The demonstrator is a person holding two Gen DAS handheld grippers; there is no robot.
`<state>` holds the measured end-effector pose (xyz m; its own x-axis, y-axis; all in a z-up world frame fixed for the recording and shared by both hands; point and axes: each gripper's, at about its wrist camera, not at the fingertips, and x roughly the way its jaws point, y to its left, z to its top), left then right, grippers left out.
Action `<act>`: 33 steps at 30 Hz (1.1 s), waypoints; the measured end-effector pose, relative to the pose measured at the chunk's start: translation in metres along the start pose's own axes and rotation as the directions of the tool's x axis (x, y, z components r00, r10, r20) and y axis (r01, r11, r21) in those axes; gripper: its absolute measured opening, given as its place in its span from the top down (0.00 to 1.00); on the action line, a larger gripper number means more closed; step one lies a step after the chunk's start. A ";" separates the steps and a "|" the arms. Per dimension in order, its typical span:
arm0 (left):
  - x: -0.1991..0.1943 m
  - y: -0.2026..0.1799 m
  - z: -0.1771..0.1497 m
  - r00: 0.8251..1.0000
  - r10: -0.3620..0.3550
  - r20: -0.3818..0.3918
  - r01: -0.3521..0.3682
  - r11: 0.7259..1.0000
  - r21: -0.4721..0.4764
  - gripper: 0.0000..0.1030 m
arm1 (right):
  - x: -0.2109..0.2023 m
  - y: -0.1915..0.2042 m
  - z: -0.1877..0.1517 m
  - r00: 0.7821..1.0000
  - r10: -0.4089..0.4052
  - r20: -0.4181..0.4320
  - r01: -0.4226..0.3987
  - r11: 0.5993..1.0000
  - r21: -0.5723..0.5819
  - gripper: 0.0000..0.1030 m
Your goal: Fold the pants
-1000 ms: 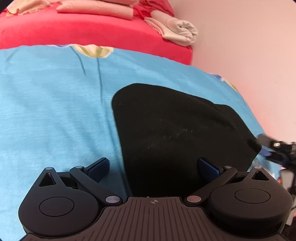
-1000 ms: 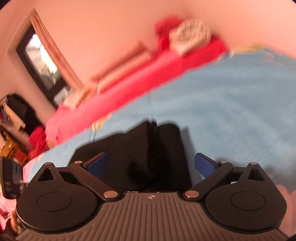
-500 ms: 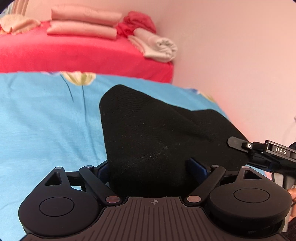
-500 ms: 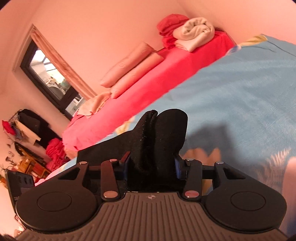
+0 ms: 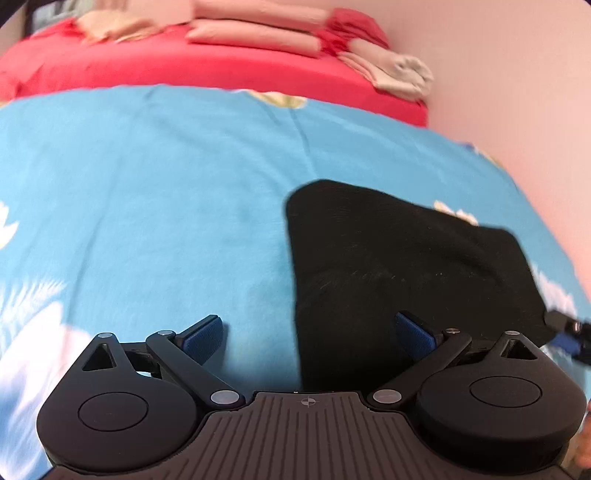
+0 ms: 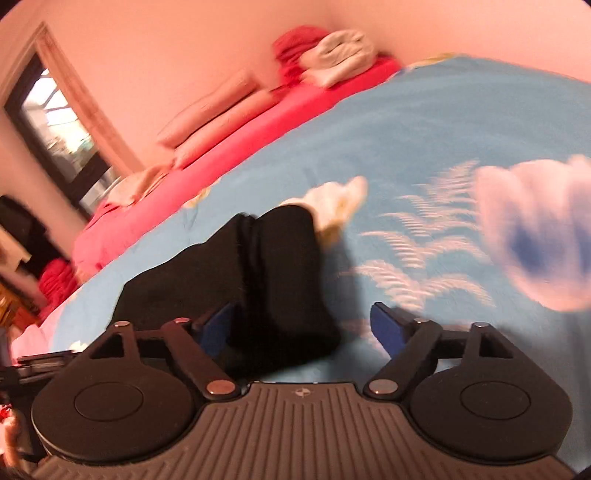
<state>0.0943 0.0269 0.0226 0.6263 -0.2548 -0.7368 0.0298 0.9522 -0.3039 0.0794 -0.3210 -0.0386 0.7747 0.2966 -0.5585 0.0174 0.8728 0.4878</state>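
Observation:
The black pants (image 5: 399, 266) lie folded into a compact dark block on the blue flowered bedspread (image 5: 147, 206). My left gripper (image 5: 310, 334) is open, its blue pads spread wide; the near left edge of the pants lies between them. In the right wrist view the pants (image 6: 258, 280) lie as a thick folded bundle on the bedspread (image 6: 424, 147). My right gripper (image 6: 301, 325) is open, with the near end of the bundle between its pads. The tip of the right gripper shows at the right edge of the left wrist view (image 5: 569, 332).
A red bed section (image 5: 184, 70) at the far end carries pink pillows (image 5: 258, 33) and a stack of folded cloths (image 5: 399, 74). A pink wall (image 5: 517, 92) runs along the right side. A dark window (image 6: 55, 122) and clutter are at the left.
Half a second ago both grippers were shut on the pants and held them raised. Now both have opened, the pants lie flat on the bedspread, and both views are motion-blurred.

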 end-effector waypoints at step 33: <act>-0.040 -0.065 -0.084 0.966 0.259 0.007 -0.253 0.937 0.241 0.00 | -0.055 0.084 -0.091 0.996 -0.079 -0.050 0.043 0.861 -0.507 0.07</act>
<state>0.0018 -0.0392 0.0212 0.6183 0.0015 -0.7860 0.0574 0.9972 0.0471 -0.0195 -0.2282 -0.0282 0.7382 0.2460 -0.6281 -0.2722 0.9606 0.0563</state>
